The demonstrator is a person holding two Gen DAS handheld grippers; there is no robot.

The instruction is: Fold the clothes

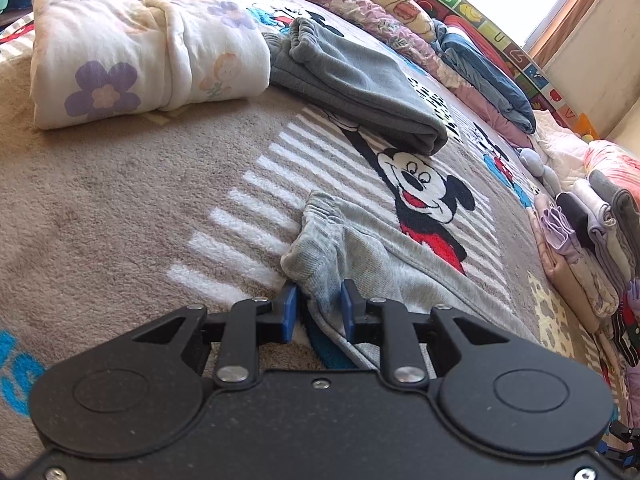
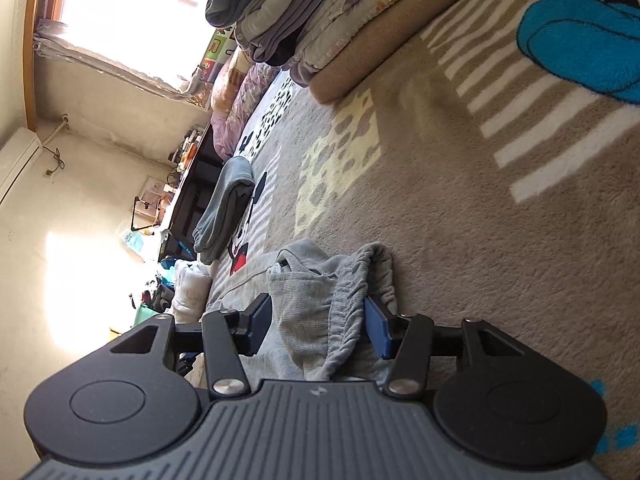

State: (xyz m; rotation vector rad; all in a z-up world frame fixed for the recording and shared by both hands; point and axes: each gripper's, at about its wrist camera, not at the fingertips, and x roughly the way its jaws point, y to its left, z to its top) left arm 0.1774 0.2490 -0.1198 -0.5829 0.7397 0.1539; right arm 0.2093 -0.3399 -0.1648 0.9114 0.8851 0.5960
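A light grey pair of sweatpants (image 1: 352,248) lies on the Mickey Mouse blanket (image 1: 132,184). My left gripper (image 1: 318,312) has its blue pads on either side of a cuffed end of the pants, with cloth between them and a gap left. My right gripper (image 2: 320,320) straddles the elastic waistband of the same pants (image 2: 320,300); its jaws stand wide apart with bunched cloth between them.
A folded floral white garment (image 1: 136,48) and folded darker grey pants (image 1: 360,88) lie at the back of the blanket. A stack of folded clothes (image 1: 592,240) stands at the right, and shows too in the right wrist view (image 2: 320,12). Quilts (image 1: 400,12) line the far edge.
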